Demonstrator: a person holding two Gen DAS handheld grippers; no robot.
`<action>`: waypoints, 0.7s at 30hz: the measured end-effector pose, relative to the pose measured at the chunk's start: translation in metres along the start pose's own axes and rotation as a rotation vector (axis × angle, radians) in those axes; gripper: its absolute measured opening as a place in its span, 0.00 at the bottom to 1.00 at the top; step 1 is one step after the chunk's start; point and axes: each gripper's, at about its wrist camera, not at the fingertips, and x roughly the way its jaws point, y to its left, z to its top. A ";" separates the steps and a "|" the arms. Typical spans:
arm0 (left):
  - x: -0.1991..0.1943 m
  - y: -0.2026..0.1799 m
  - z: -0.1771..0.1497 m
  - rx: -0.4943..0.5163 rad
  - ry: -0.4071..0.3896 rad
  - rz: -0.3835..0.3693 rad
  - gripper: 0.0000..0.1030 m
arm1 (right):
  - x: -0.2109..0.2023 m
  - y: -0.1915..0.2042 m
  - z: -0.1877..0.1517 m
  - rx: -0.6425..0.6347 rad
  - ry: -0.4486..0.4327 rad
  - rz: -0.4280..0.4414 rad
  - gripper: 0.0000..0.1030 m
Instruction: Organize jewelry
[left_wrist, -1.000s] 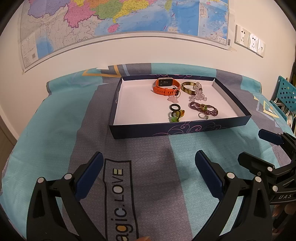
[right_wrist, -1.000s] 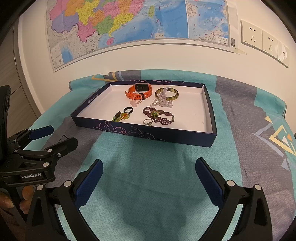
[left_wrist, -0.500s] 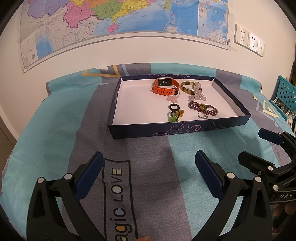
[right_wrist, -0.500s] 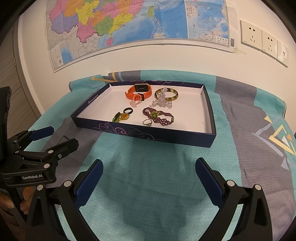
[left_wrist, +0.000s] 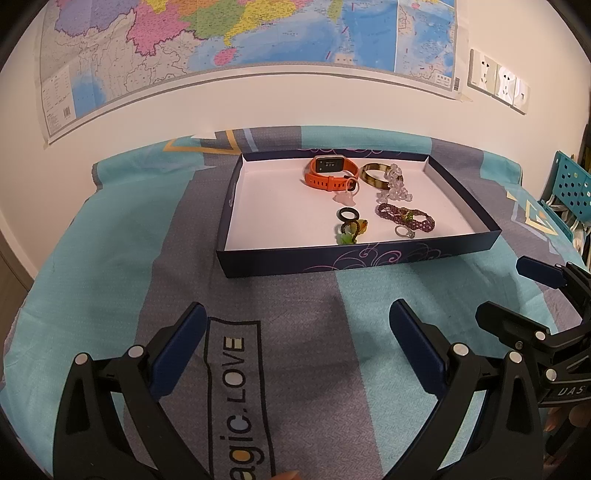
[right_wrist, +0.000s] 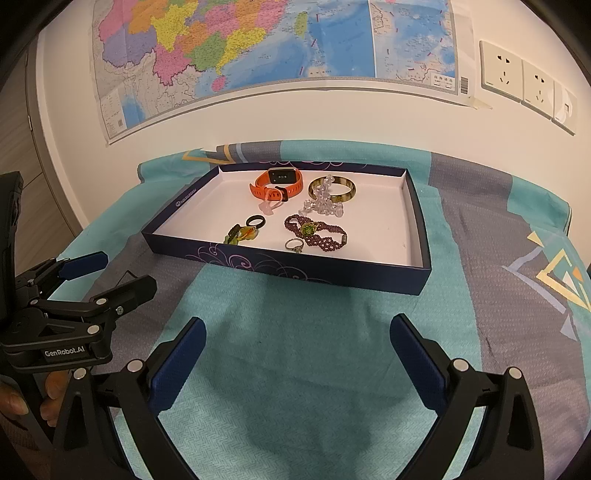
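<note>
Jewelry is lying loose in a tray (right_wrist: 415, 218); both the left gripper (left_wrist: 298, 341) and right gripper (right_wrist: 297, 345) are hovering wide open, empty. Orange watch (right_wrist: 277, 184) is looking light and pliable, best pinched across its strap.

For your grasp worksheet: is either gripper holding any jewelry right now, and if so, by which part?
Nothing is held. The left gripper and right gripper are both open above the cloth; all the jewelry lies in the tray.

Black gripper (left_wrist: 295, 343), blue pads (left_wrist: 419, 350)
</note>
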 end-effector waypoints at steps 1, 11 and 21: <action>0.000 0.000 0.000 -0.001 0.001 -0.002 0.95 | 0.000 0.000 0.000 -0.001 0.000 -0.001 0.94; 0.002 -0.001 0.002 -0.004 0.001 -0.001 0.95 | 0.001 -0.001 0.001 0.002 0.005 0.000 0.94; 0.005 -0.004 0.001 0.000 0.007 -0.027 0.95 | 0.003 -0.001 -0.001 -0.004 0.017 0.001 0.94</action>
